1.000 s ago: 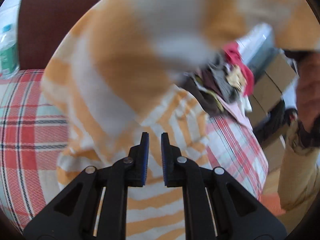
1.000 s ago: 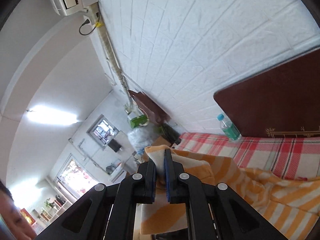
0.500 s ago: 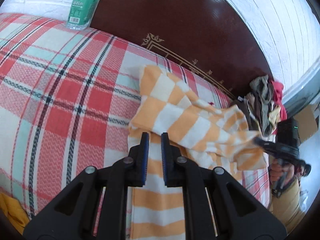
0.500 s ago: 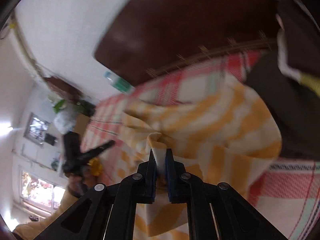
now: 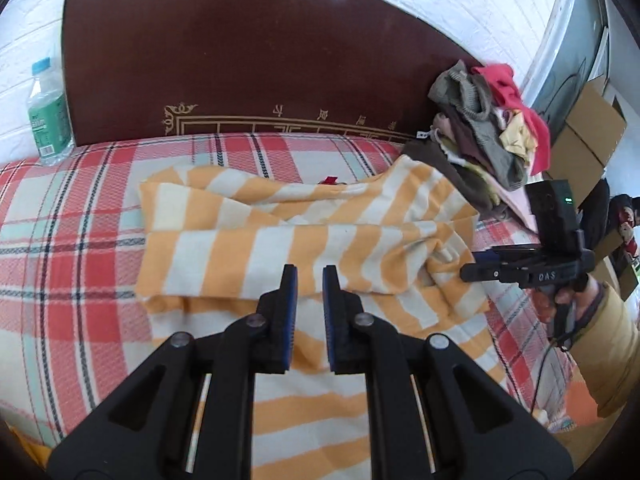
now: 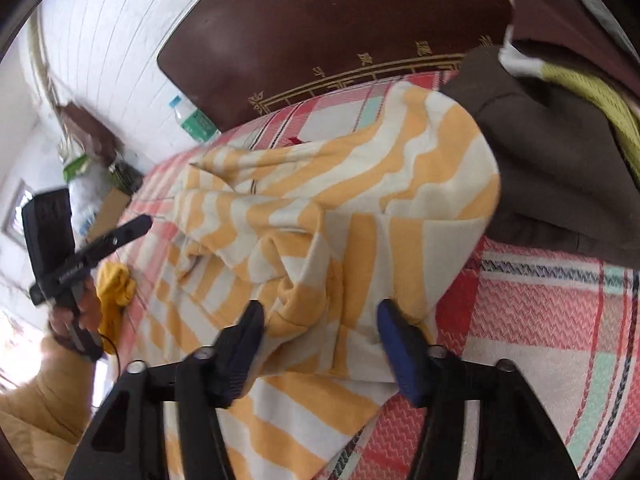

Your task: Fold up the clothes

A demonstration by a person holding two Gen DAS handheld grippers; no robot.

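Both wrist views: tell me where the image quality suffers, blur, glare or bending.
Left wrist view: sharp on the striped garment; fisheye bends the headboard into an arc; sheen on its upper part. Right wrist view: softer, with smear on the left gripper and the room at left; window light blows out the lower left; the open right gripper and dark clothes pile sit slightly blurred.

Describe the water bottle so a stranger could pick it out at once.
Find the dark wooden headboard at the head of the plaid-covered bed. The water bottle stands upright just off the headboard's left end, against the white wall. It is the only clear plastic thing there, with a green label and pale blue cap.
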